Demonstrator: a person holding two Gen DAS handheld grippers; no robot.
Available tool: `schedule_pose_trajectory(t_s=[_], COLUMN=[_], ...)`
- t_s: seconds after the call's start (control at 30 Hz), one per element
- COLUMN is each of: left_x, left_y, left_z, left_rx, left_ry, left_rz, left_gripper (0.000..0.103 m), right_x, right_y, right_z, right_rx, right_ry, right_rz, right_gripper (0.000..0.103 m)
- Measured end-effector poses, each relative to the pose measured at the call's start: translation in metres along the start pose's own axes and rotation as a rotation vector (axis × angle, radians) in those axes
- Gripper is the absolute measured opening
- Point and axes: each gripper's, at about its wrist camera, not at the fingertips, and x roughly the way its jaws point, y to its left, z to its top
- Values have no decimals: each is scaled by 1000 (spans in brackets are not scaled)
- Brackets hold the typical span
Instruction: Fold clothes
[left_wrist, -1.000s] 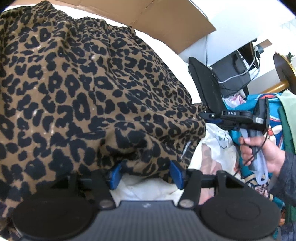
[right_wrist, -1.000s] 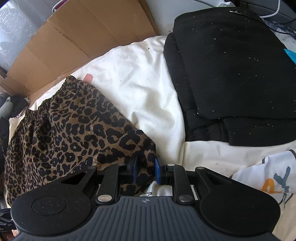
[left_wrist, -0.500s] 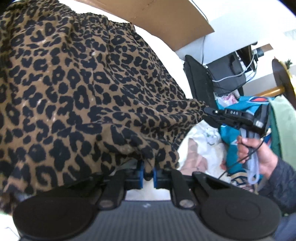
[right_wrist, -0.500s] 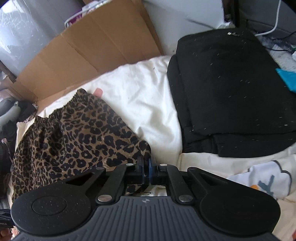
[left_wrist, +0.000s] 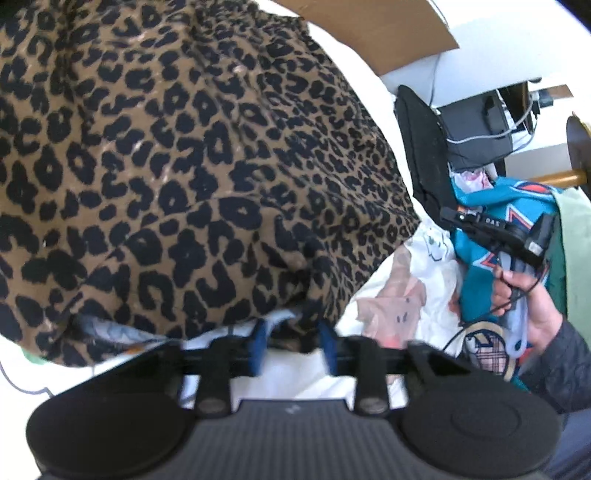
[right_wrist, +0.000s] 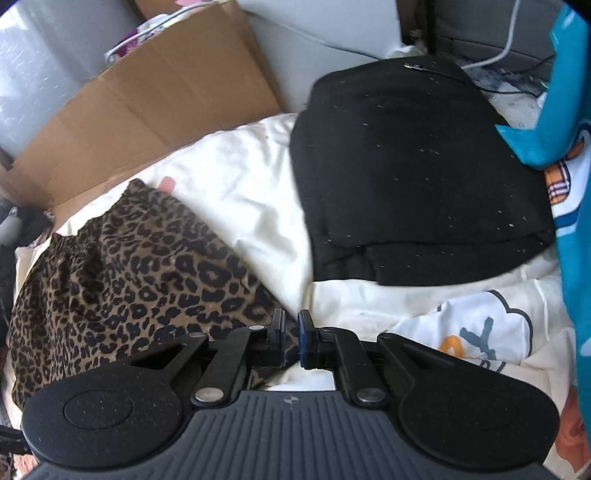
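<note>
A leopard-print garment (left_wrist: 184, 166) lies spread on the white bedding (right_wrist: 240, 184), its gathered waistband at the far end. My left gripper (left_wrist: 292, 343) is at its near hem. Its jaws are opening, and the hem's edge hangs loose between the blue pads (left_wrist: 258, 343) without being pinched. My right gripper (right_wrist: 291, 332) is at the garment's (right_wrist: 129, 277) near right corner. Its jaws are also opening, a narrow gap shows, and the corner lies slack between them. In the left wrist view the right gripper (left_wrist: 448, 218) points at that corner, held by a hand (left_wrist: 528, 306).
A folded black garment (right_wrist: 413, 177) lies to the right on the bedding. A teal garment (right_wrist: 572, 147) hangs at the right edge above a white printed shirt (right_wrist: 480, 332). A flattened cardboard box (right_wrist: 147, 103) borders the far side. Cables and dark equipment (left_wrist: 480, 133) stand beyond.
Half a second ago both grippers were pinched on the leopard hem; now both sets of pads have parted. Both hands have lifted and drawn back slightly, and the hem hangs looser.
</note>
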Motion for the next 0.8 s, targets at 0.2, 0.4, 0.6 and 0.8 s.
schedule_pose_trajectory(t_s=[0.2, 0.4, 0.6, 0.8], left_x=[12, 31, 31, 26], left_y=[-16, -9, -1, 8], left_z=[4, -1, -11, -16], left_rx=[69, 3, -33, -46], left_ry=[-14, 53, 100, 113], left_rz=[-6, -36, -28, 5], left_gripper=[64, 31, 5, 5], right_x=[15, 47, 65, 62], right_y=[-7, 0, -5, -10], right_z=[-2, -10, -16, -17], right_rx=[31, 13, -4, 14], right_ry=[-2, 48, 87, 80], right_rz=[15, 44, 5, 41], right_gripper=[48, 48, 48, 54])
